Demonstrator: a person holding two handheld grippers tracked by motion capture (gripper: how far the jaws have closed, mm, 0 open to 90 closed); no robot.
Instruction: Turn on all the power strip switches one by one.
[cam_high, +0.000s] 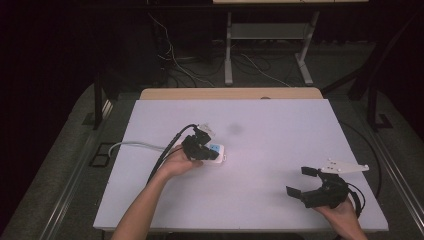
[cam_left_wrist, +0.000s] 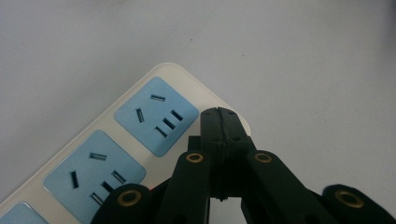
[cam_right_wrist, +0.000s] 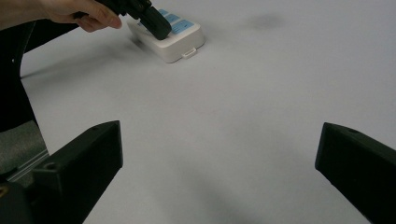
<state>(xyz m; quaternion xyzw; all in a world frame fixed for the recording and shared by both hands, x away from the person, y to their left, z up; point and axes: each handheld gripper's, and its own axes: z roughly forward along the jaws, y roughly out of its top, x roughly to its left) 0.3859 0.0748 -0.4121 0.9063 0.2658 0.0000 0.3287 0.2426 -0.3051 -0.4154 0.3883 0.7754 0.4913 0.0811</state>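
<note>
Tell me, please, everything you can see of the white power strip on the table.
The power strip is a white, plastic-looking bar with rounded corners, lying flat left of the table's middle. Its top carries light blue socket panels, each with slots; three show in the left gripper view, the third partly cut off. A small tab juts from its end. A pale cable leads off to the left. The left tongs, shut, rest over its edge.

- The white table (cam_high: 280, 120) lies bare across the centre, the top and the right of the high view, with wide room to pass.
- The power strip (cam_high: 216, 151) sits left of centre, and the left gripper (cam_high: 197, 148) stands over it with its jaws pressed together.
- A grey cord (cam_high: 132, 145) trails off the left edge.
- The right gripper (cam_high: 306, 182), jaws wide apart, takes up the lower right corner, well apart from the strip.
</note>
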